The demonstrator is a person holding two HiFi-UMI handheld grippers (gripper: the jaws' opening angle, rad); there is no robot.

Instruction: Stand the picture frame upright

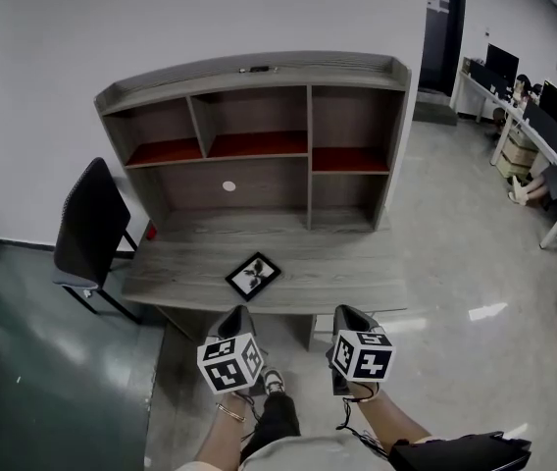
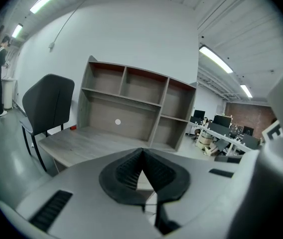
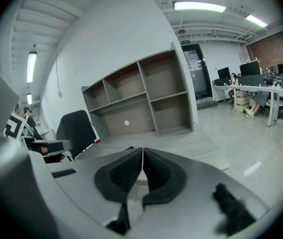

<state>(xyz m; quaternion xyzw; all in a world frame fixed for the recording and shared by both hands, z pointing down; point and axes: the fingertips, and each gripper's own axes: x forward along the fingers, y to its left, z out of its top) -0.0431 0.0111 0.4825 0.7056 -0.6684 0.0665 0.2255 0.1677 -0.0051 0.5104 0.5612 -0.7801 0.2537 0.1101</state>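
A black picture frame [image 1: 253, 275] with a leaf print lies flat on the grey desk [image 1: 337, 273], near its front edge. My left gripper [image 1: 238, 313] and right gripper [image 1: 349, 314] hover side by side just short of the desk's front edge, below the frame and apart from it. Both are shut with nothing between the jaws: the left gripper [image 2: 142, 152] and the right gripper [image 3: 142, 150] show their black pads meeting at the tips. A sliver of the frame [image 3: 129, 147] peeks out above the right gripper's body.
A grey hutch [image 1: 254, 140] with open cubbies and red shelf boards stands at the back of the desk. A black chair [image 1: 90, 226] stands to the left. White office desks [image 1: 543, 140] with monitors and a seated person are at the far right.
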